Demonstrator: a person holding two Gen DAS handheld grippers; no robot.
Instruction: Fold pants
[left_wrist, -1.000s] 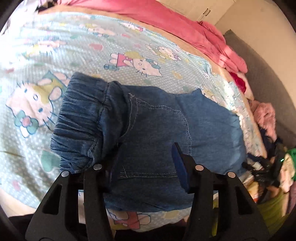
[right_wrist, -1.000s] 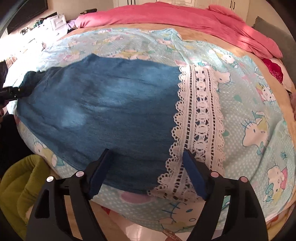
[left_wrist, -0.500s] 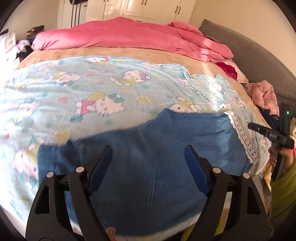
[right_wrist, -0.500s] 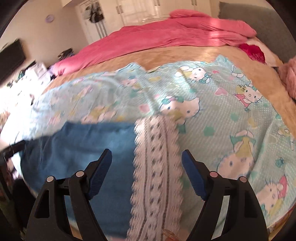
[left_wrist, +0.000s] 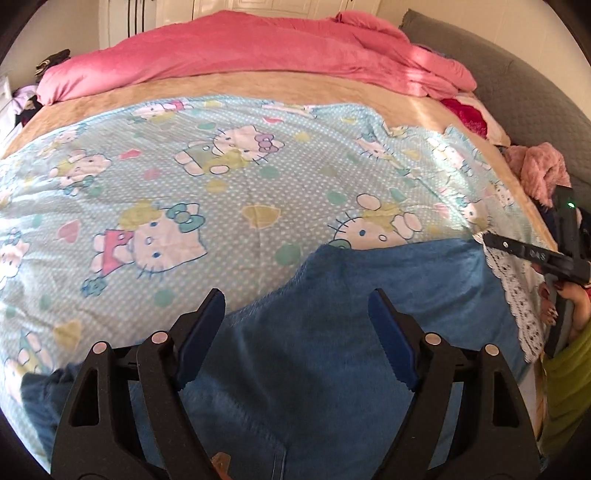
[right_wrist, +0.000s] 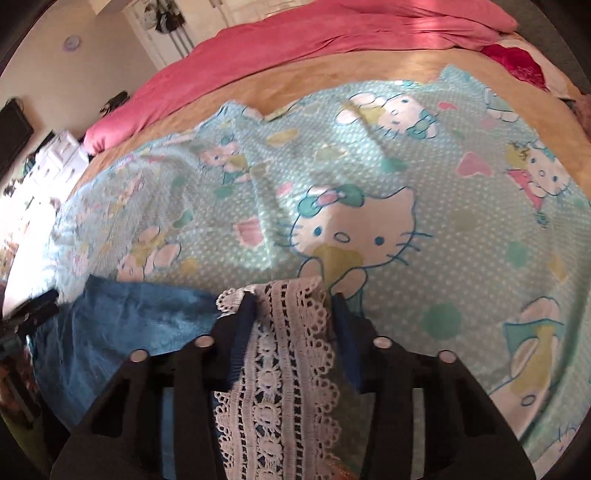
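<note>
Your right gripper (right_wrist: 293, 314) has slid onto the lace hem (right_wrist: 284, 354) and its jaws are closing around it. Your left gripper (left_wrist: 297, 332) hovers spread above the denim pants (left_wrist: 332, 332), which lie apparently flat on the cartoon-cat blanket (left_wrist: 184, 177), ready for folding.

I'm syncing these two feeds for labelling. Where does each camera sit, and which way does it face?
Left wrist: on the left tool, angled down over the blue pants toward the pink duvet; jaws open; a hand with the right tool at right.
Right wrist: on the right tool, same heading, jaws closing around the lace hem.
Shared: pants, lace hem, cartoon sheet, duvet.
</note>
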